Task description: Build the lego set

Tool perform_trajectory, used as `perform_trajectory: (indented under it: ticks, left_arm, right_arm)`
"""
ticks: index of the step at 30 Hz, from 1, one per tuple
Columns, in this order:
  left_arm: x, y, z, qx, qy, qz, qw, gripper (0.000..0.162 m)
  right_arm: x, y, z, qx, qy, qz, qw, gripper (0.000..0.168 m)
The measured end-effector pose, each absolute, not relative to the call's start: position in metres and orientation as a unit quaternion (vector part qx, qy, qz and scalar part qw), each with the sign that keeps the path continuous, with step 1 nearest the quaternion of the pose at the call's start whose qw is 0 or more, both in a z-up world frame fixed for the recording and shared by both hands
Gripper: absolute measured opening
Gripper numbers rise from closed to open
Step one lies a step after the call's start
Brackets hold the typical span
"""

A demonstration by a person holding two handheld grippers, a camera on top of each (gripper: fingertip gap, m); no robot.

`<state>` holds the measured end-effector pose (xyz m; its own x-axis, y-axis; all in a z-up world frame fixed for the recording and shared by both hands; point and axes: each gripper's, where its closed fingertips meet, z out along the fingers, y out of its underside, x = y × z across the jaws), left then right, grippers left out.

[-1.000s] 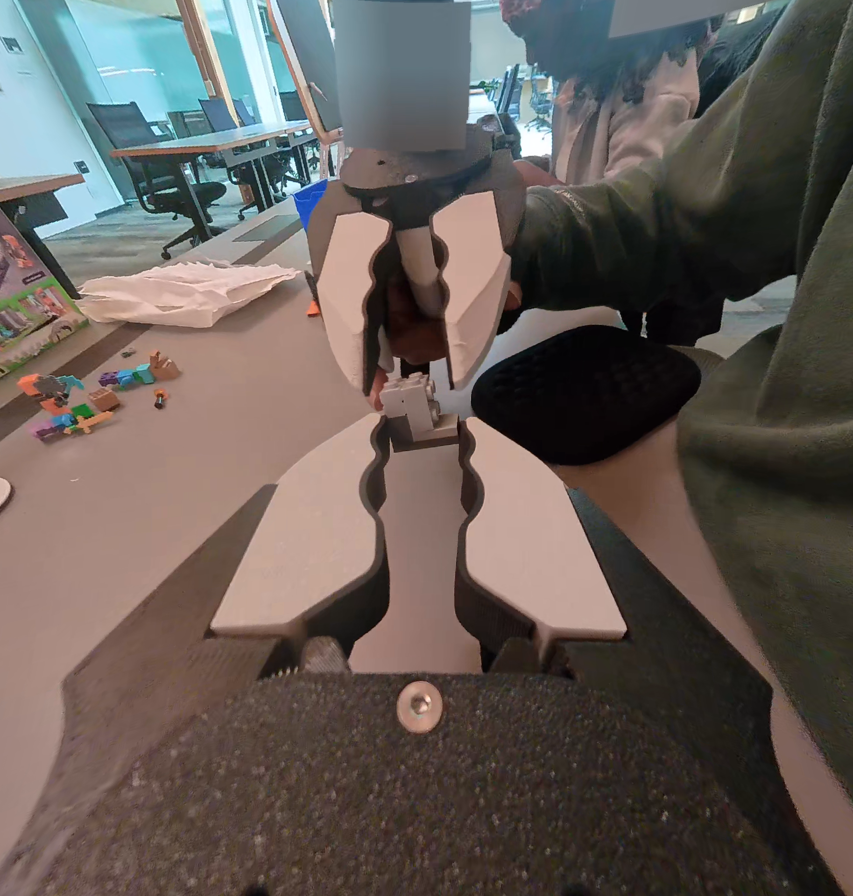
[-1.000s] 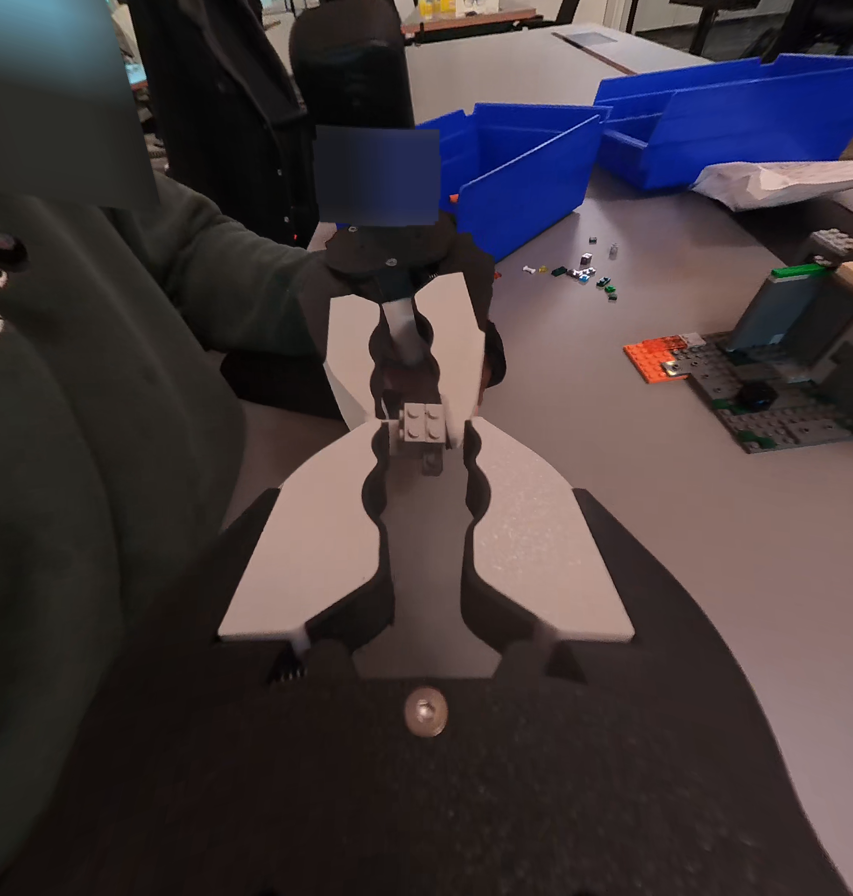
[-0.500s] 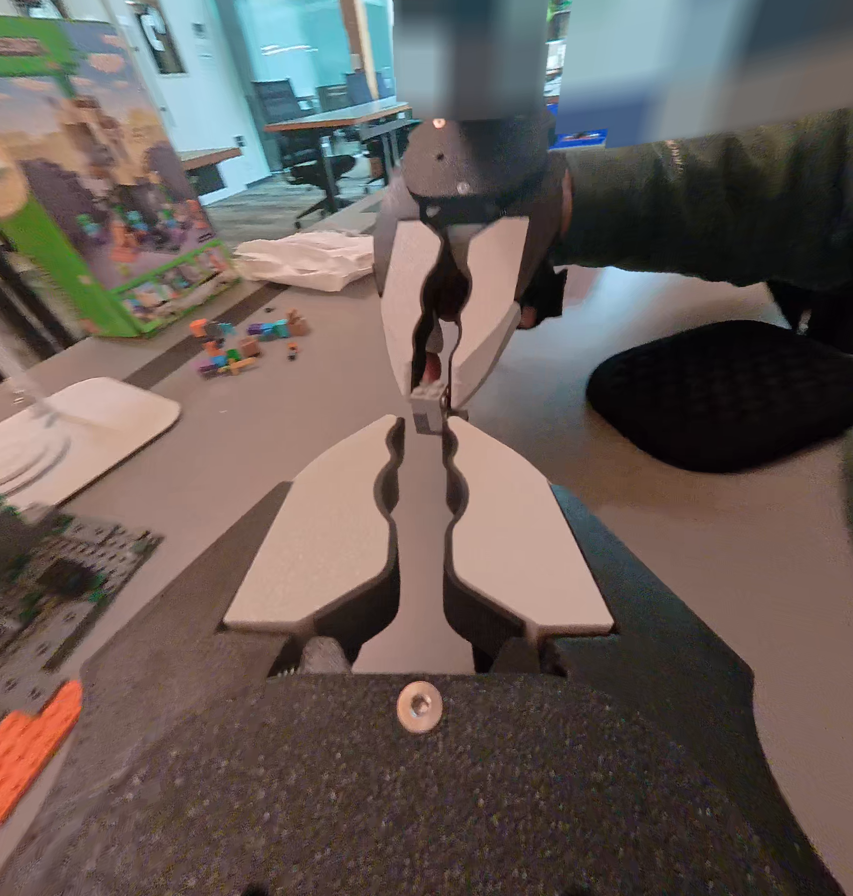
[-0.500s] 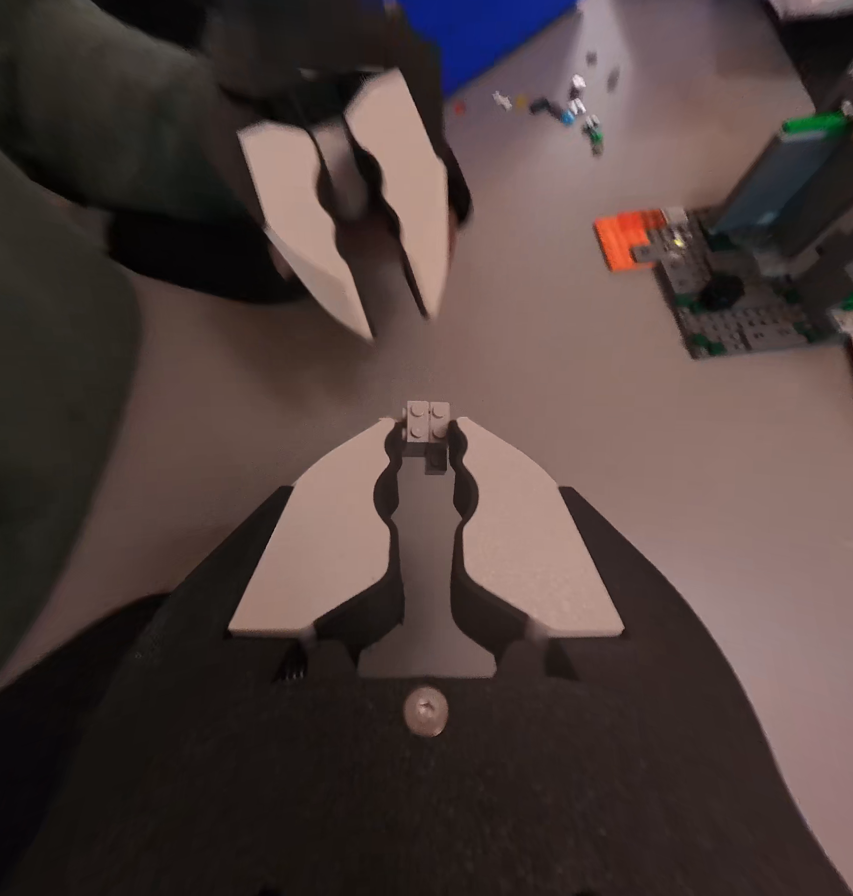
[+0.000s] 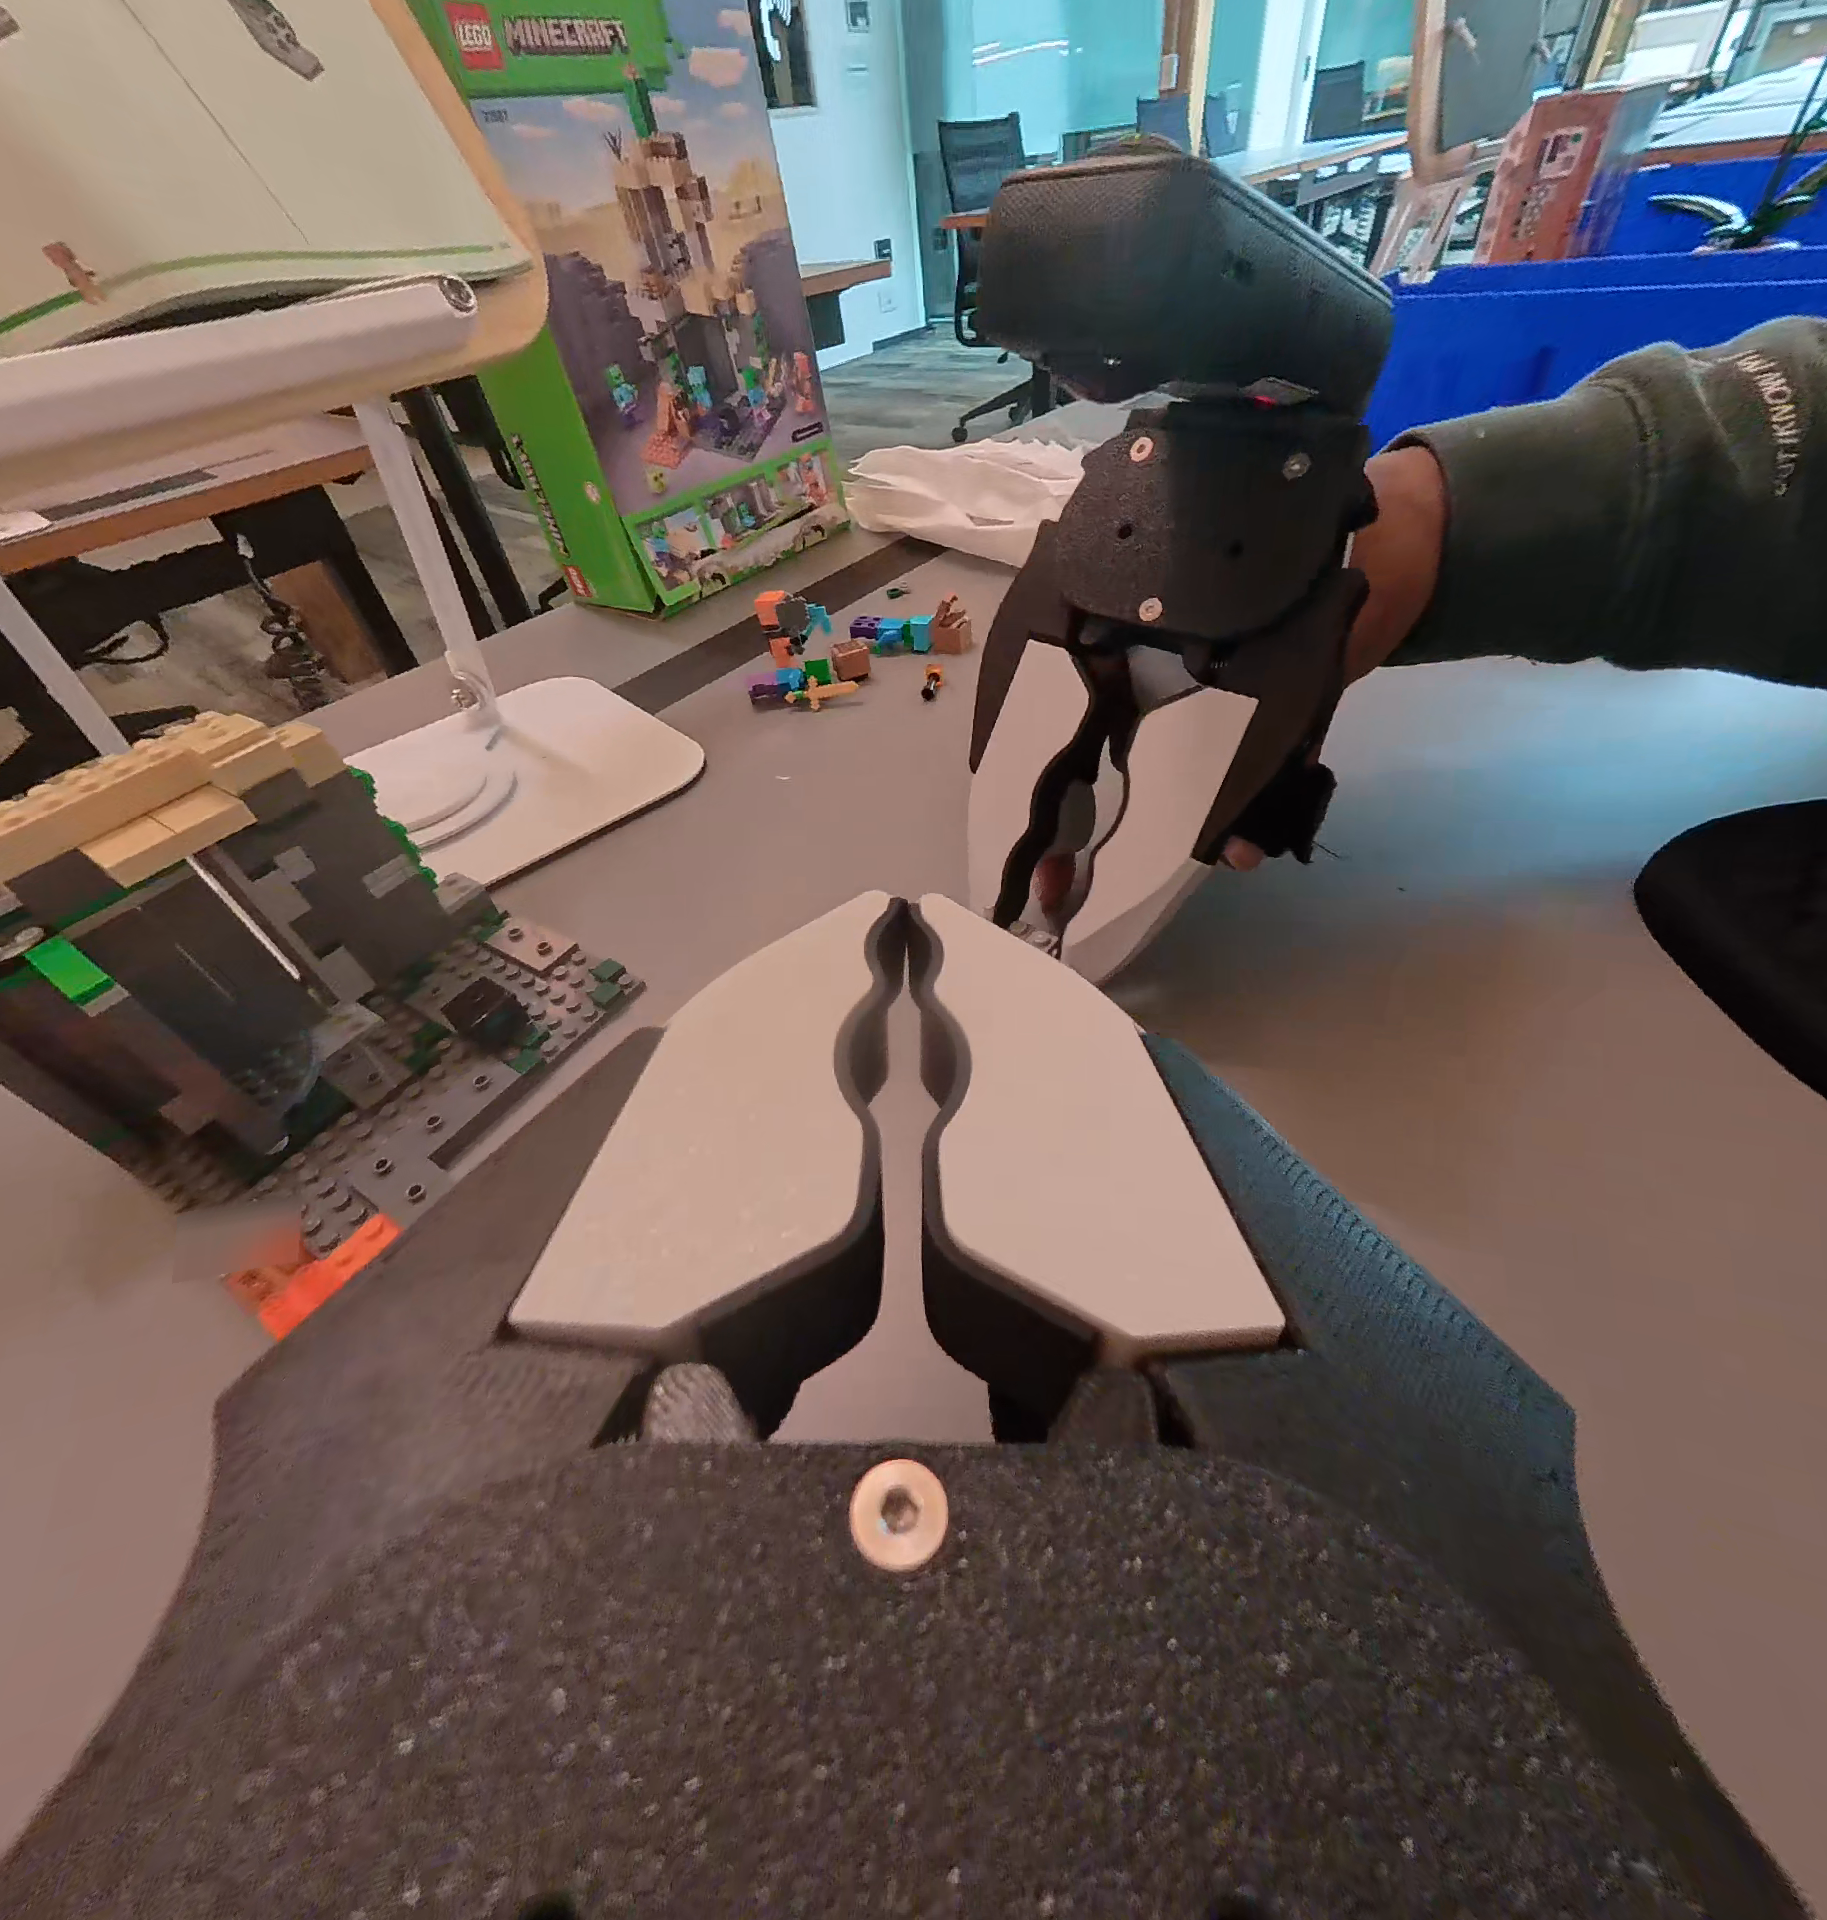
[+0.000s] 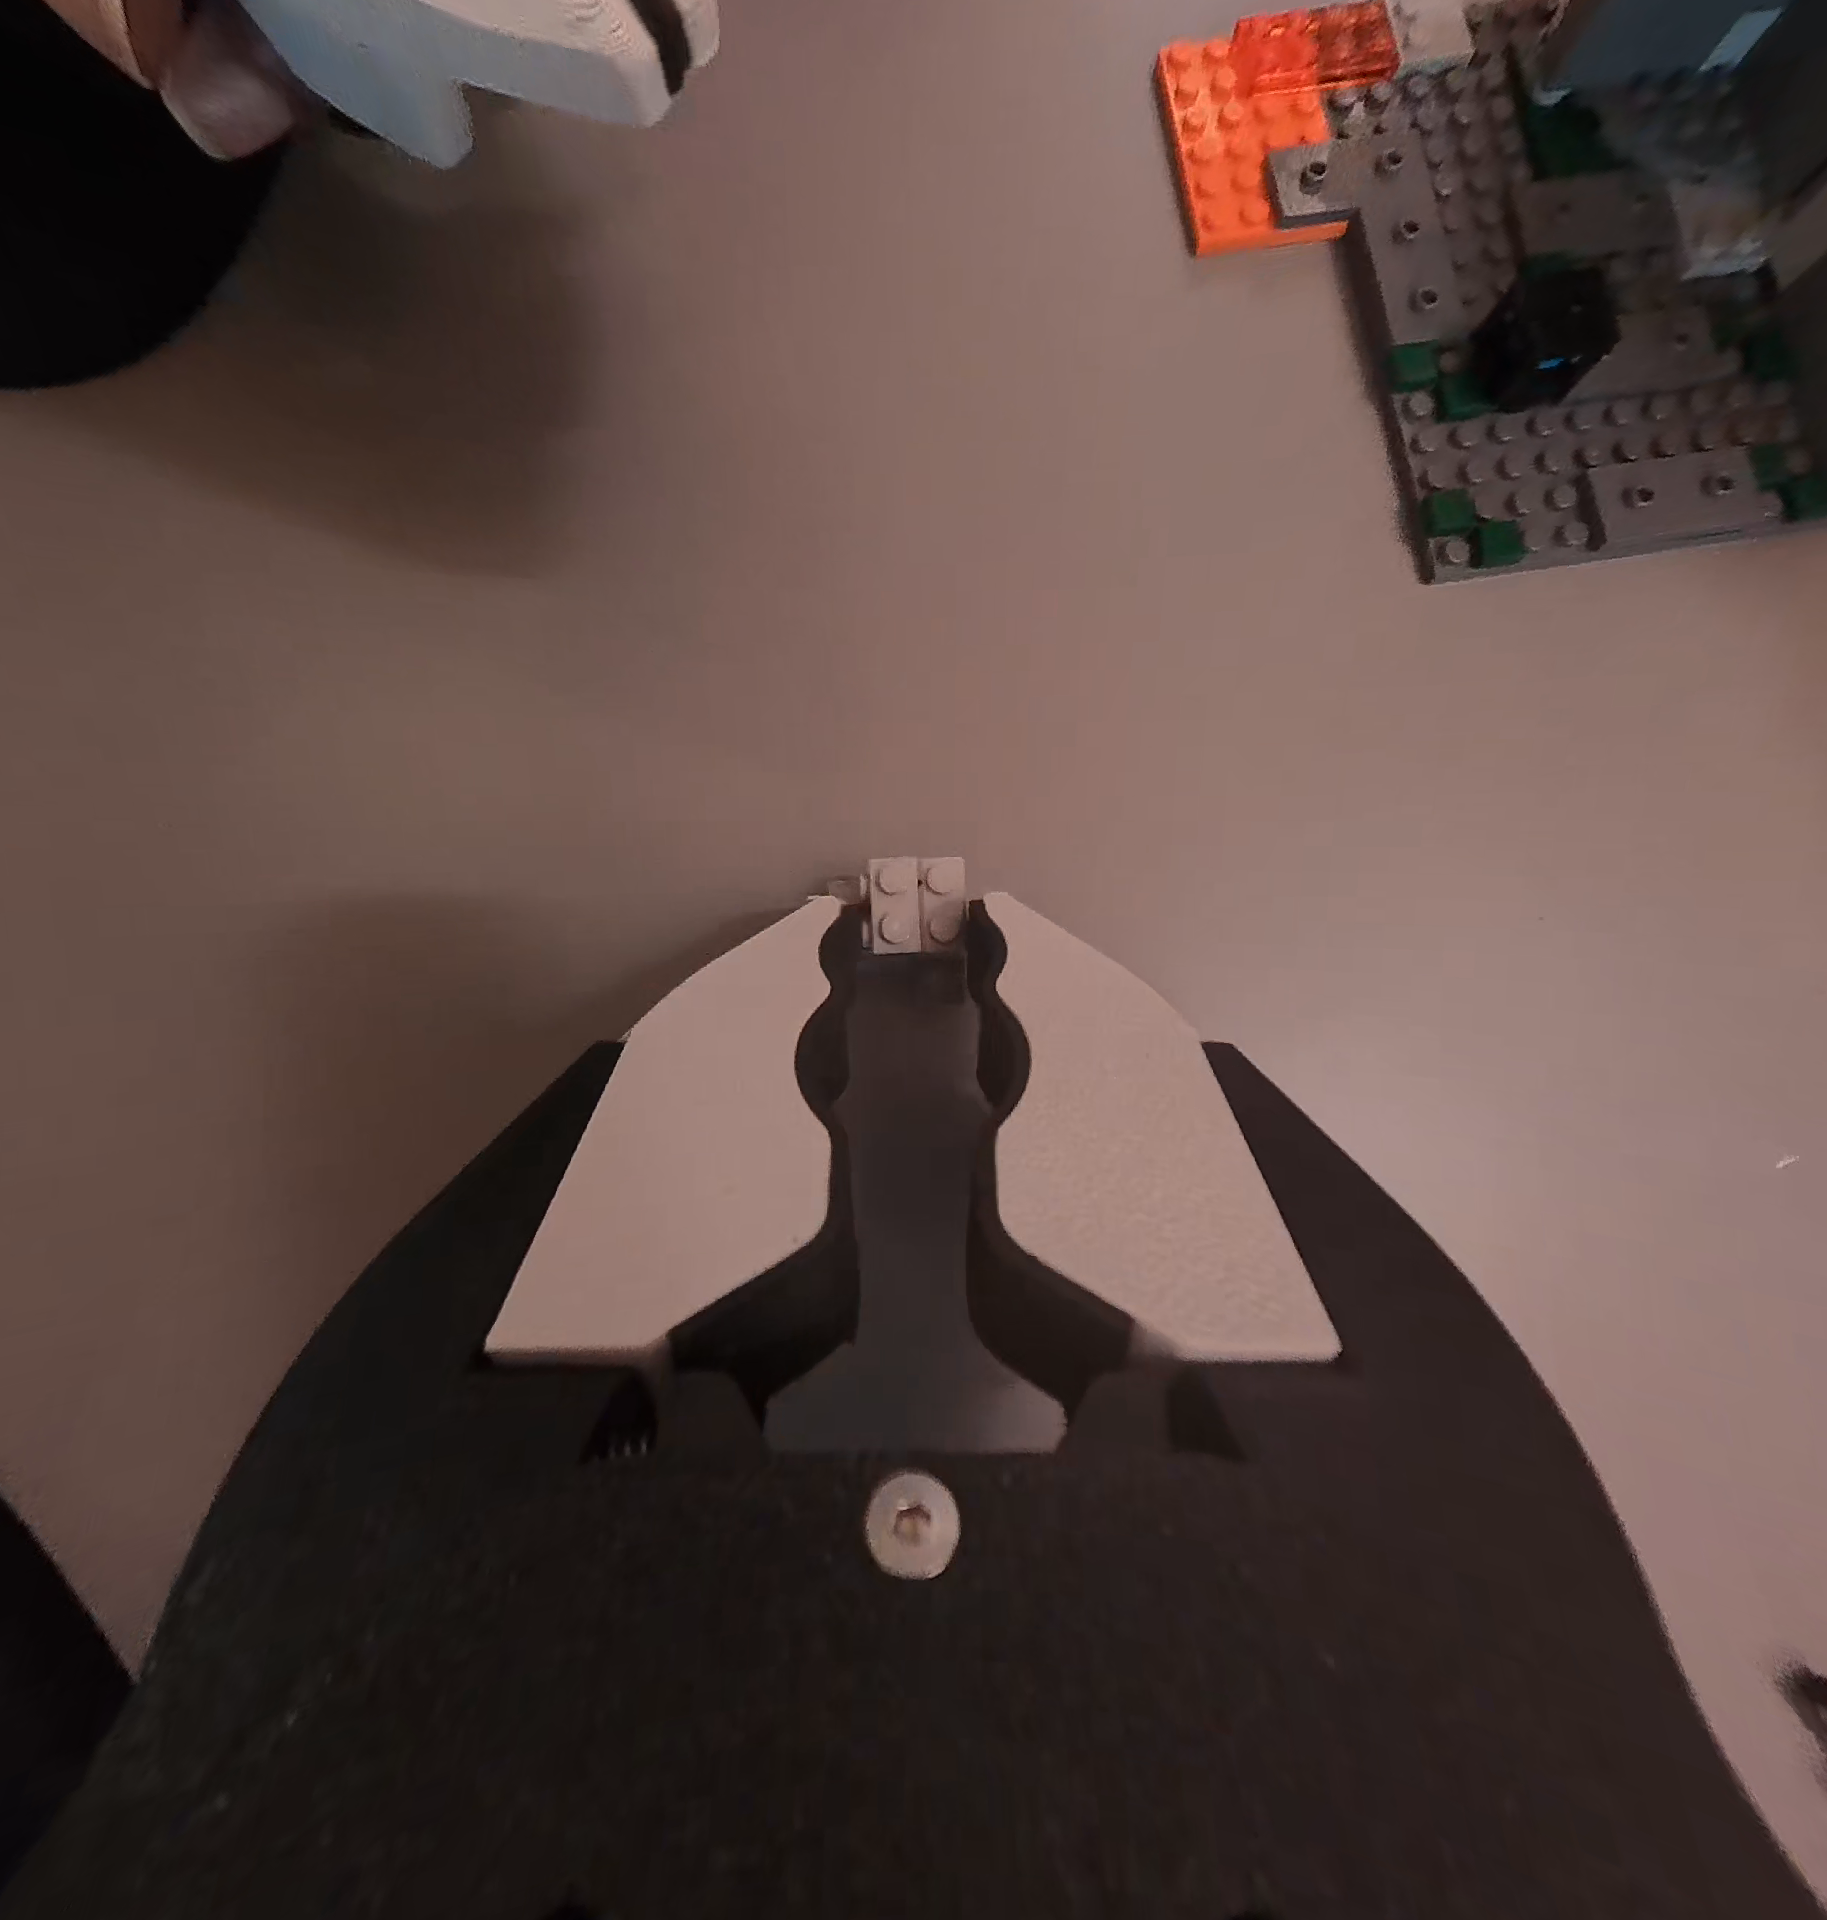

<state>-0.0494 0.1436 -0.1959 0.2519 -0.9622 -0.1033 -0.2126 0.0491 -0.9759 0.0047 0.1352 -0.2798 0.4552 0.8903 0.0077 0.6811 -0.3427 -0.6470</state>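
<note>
Right gripper [image 6: 914, 914] clamped on small grey lego piece [image 6: 916, 902] at fingertips, low over bare grey table [image 6: 680, 623]; open room ahead and left. Partly built lego model [image 6: 1574, 416] ahead-right, well apart. Left gripper [image 5: 907, 914] pinched together, empty; model [image 5: 244, 966] to its left. Blue bins [image 5: 1615, 301] far ahead, contents unclear.

Bright daylight on the left wrist view, dim warm gloom on the right.
Windows [image 5: 1085, 94] behind the box [image 5: 670, 343] light the left view evenly, its edges bowed by the wide lens. On the right, soft shadows spread over the table [image 6: 888, 644] beside the blurred model [image 6: 1574, 343].
</note>
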Motion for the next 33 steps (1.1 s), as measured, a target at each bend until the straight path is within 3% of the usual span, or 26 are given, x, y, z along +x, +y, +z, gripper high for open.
perform_trajectory:
  ticks: [6, 11, 19, 27, 33]
  left_arm:
    - [-0.052, 0.149, -0.196, -0.598, 0.487, -0.341, 0.538, 0.0]
    - [-0.06, 0.166, -0.189, -0.619, 0.443, -0.334, 0.556, 0.0]
    - [-0.062, 0.225, -0.149, -0.624, 0.351, -0.284, 0.638, 0.0]
    - [-0.04, 0.283, -0.056, -0.574, 0.262, -0.276, 0.725, 0.0]
    - [-0.035, 0.305, -0.044, -0.57, 0.244, -0.298, 0.726, 0.0]
  right_arm:
    - [0.005, 0.138, -0.267, -0.8, -0.46, 0.185, 0.338, 0.031]
    - [0.014, 0.162, -0.211, -0.782, -0.362, 0.194, 0.469, 0.034]
    - [0.068, 0.226, -0.108, -0.728, -0.162, 0.088, 0.66, 0.0]
    - [0.096, 0.272, -0.05, -0.689, -0.072, 0.06, 0.719, 0.0]
    - [0.115, 0.311, -0.024, -0.671, -0.078, 0.03, 0.737, 0.0]
